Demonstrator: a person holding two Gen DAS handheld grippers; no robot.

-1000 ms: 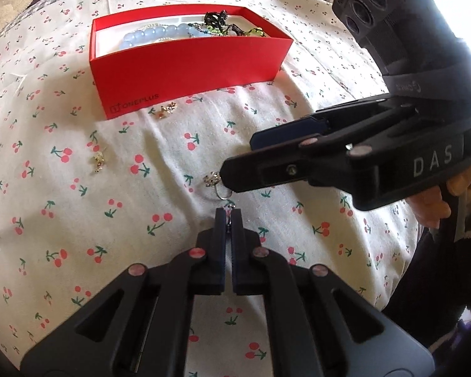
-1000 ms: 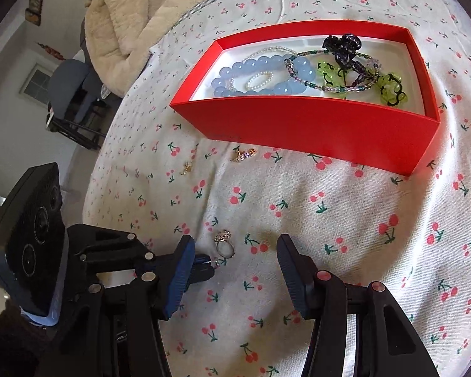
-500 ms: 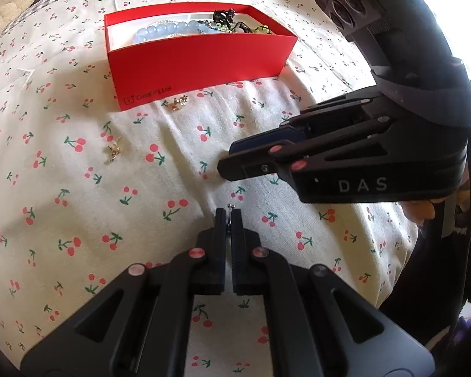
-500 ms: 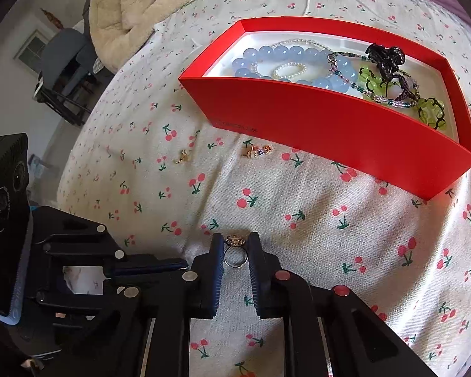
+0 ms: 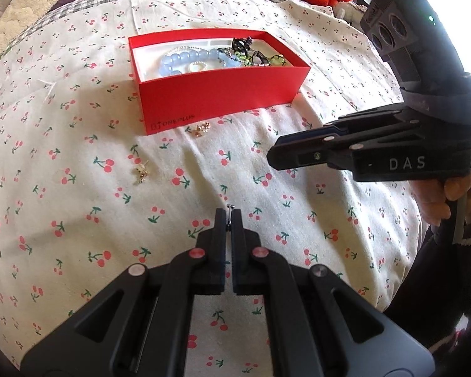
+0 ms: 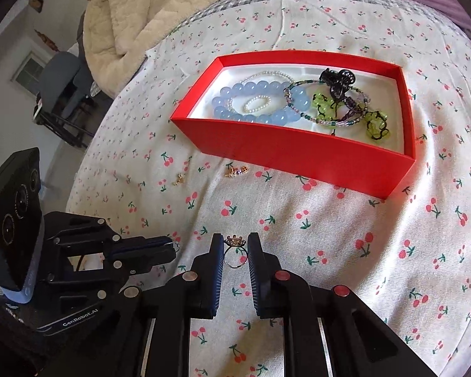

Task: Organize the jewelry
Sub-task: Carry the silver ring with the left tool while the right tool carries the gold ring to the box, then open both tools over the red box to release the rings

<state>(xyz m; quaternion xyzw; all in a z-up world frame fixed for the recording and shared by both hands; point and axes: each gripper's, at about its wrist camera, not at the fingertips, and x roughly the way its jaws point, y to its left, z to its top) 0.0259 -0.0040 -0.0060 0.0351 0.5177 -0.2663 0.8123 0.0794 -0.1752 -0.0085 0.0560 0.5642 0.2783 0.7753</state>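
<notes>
Already stowed, by my count: inside the red box (image 6: 301,157) lie a blue bead bracelet (image 6: 257,102), a small white bead ring (image 6: 257,104), a fine pearl strand, a multicoloured bead loop, green bead pieces (image 6: 376,125) and a dark claw clip (image 6: 337,81). I judge the task well past halfway.

Left outside, on the cherry-print bed cover (image 6: 345,235):
- one gold earring (image 5: 201,129) just in front of the box's near wall, close to the printed logo;
- one gold earring (image 5: 141,171) further out, well apart from the box, toward my left side;
- one ring (image 6: 235,251) with a jewelled top, in hand;
- one tiny stud-like piece (image 5: 230,208), in hand.

Right gripper (image 6: 235,245): fingers drawn in on either side of the ring, pinching its band between the pads; the jewelled top sits level with the fingertips and the band hangs down between them. It is held above the cover, near my side, well apart from the box.

Left gripper (image 5: 229,216): fingers pressed together, with the small metal piece showing at the very tips. It seems to be pinched there, though it is too small to name with certainty.

Remaining, as I judge it: carry both held pieces to the box, then collect the two earrings.
</notes>
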